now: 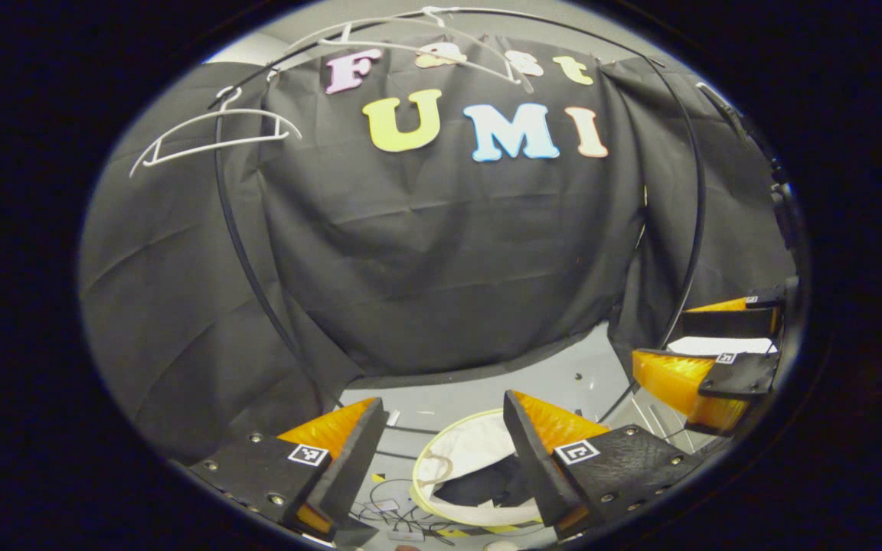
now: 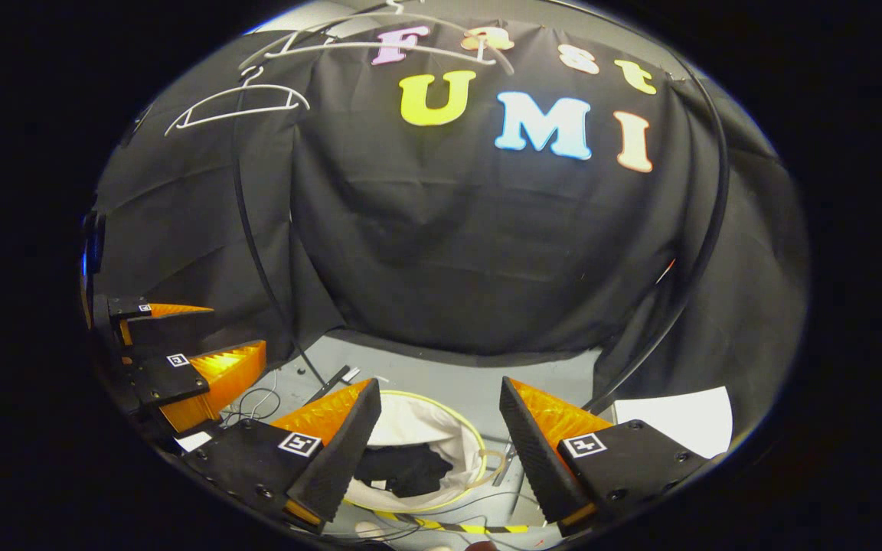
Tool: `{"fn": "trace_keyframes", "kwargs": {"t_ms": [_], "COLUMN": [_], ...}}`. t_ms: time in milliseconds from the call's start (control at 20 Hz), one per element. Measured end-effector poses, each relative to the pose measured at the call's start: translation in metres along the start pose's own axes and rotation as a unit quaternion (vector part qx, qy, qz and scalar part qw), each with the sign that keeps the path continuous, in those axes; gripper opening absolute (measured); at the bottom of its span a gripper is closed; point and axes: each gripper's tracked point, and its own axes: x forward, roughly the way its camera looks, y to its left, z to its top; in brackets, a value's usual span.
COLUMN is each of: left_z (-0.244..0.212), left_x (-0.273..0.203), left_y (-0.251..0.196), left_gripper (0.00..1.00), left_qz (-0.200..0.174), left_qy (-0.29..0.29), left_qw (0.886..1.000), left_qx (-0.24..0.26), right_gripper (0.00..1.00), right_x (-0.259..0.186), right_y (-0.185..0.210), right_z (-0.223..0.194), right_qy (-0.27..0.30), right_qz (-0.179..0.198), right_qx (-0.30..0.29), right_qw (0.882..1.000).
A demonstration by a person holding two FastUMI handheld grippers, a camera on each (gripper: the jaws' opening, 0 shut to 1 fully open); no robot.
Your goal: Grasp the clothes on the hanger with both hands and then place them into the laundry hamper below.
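Both grippers stand wide open with nothing between their fingers: the left gripper in the left gripper view, the right gripper in the right gripper view. Each hangs above the laundry hamper, a round, pale-lined tub with a light rim standing on the grey floor at the foot of the booth wall. A dark garment lies inside the hamper, bunched against the lining; it appears to be the clothes of the task, already deposited. Two white hangers hang bare from the black rail high on the wall, one to the left and one nearer the centre.

Judged from this arrangement, the step in hand is the release and retreat. To do it well, the jaws should be kept spread while the grippers rise straight up, so that no fold catches on a finger and is dragged back over the rim. A check that no sleeve lies over the rim is prudent; the near side is hidden behind the fingers, so this cannot be told.

Open room lies upward and toward the wall. Constraints are the rim below, the curved rail uprights at either side, loose cables on the floor beside the hamper, a white sheet to the right, and the neighbouring gripper, which stands just beside each tool at the same height.
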Motion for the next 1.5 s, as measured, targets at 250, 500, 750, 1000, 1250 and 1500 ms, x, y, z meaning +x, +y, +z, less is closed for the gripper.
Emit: {"fn": "trace_keyframes", "kwargs": {"t_ms": [250,500,750,1000,1250,1500], "left_z": [0.054,0.108,0.142,0.161,0.169,0.178], "left_x": [-0.053,-0.114,-0.163,-0.202,-0.23,-0.256], "left_y": [-0.007,-0.03,-0.042,-0.038,-0.021,-0.008], "left_gripper": [0.92,0.92,0.92,0.92,0.91,0.91], "left_qz": [0.021,0.019,0.025,0.031,0.036,0.05], "left_qy": [-0.065,-0.13,-0.182,-0.222,-0.249,-0.281], "left_qw": [0.998,0.991,0.983,0.975,0.968,0.958], "left_qx": [-0.014,-0.011,-0.006,-0.007,-0.02,-0.016], "right_gripper": [0.98,0.98,0.97,0.97,0.97,0.98], "right_x": [-0.057,-0.116,-0.164,-0.201,-0.225,-0.246], "right_y": [-0.043,-0.084,-0.115,-0.136,-0.148,-0.158], "right_z": [0.048,0.072,0.084,0.099,0.105,0.121], "right_qy": [-0.085,-0.139,-0.177,-0.214,-0.239,-0.27], "right_qz": [-0.02,-0.037,-0.06,-0.079,-0.094,-0.107], "right_qx": [0.013,0.019,0.027,0.037,0.033,0.039], "right_qw": [0.996,0.989,0.982,0.973,0.966,0.956]}}
